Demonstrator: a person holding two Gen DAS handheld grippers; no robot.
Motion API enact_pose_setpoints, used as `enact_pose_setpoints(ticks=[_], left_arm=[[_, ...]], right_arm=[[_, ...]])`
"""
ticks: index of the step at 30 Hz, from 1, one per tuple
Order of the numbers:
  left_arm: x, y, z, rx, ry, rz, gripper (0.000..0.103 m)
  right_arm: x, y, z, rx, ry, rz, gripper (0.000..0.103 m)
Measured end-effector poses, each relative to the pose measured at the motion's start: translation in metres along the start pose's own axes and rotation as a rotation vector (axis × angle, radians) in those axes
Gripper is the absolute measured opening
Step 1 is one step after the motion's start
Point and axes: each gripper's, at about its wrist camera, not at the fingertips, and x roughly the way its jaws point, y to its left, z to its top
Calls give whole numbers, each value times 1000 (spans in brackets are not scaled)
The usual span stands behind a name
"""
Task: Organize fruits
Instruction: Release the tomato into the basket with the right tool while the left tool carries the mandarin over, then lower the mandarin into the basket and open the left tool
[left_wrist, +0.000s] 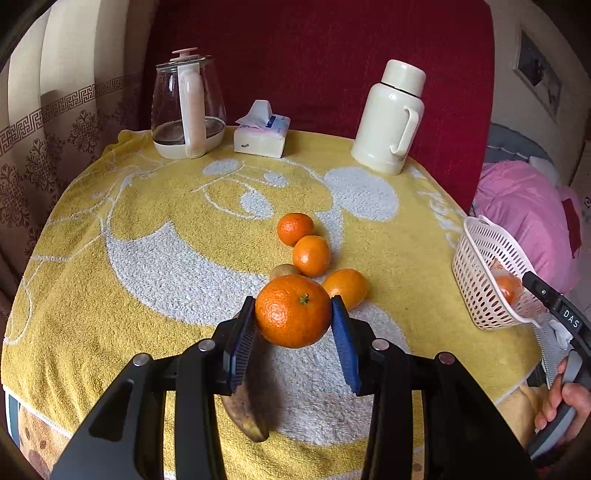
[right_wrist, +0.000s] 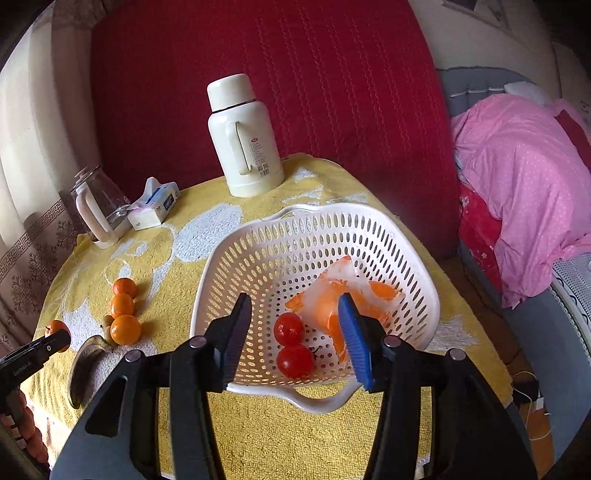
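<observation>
My left gripper (left_wrist: 293, 314) is shut on a large mandarin (left_wrist: 293, 311) and holds it above the yellow towel. Behind it lie three smaller mandarins (left_wrist: 311, 256) and a kiwi (left_wrist: 283, 270); a browned banana (left_wrist: 247, 413) lies below the gripper. The white perforated basket (right_wrist: 258, 236) stands at the table's right; it holds two tomatoes (right_wrist: 291, 345) and an orange-printed packet (right_wrist: 343, 291). My right gripper (right_wrist: 295, 332) is open and empty over the basket's near side. The basket also shows in the left wrist view (left_wrist: 480, 280).
At the back of the table stand a glass kettle (left_wrist: 186, 107), a tissue pack (left_wrist: 263, 131) and a cream thermos (left_wrist: 391, 118). A red backrest rises behind. A bed with pink bedding (right_wrist: 517, 177) lies to the right, past the table edge.
</observation>
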Motion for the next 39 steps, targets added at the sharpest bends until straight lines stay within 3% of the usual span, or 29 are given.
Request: enact_pose_setpoints(ticks=[9,22,33,35,37,39], left_arm=[[3,-48,8,63,16,-96,41],[12,-150,20,227,25,-288,41],[34,-197,24,292,53,-368,42],[33,-198,23,288,35,-372,65],[27,-196,24,285,-21,-362,77],[22,-193,25,294,-70,-337,81]], right_arm=[[-10,-19,0,27,-32,-12,50],[-15,-43,-2,56,-35,-2,51],[-15,-50,-3,76,-35,13,51],[-15,-50,-3,79,-35,17,51],[-15,-50,-3,82,-35,19,51],[-15,-50,-2,81,-35,20,52]])
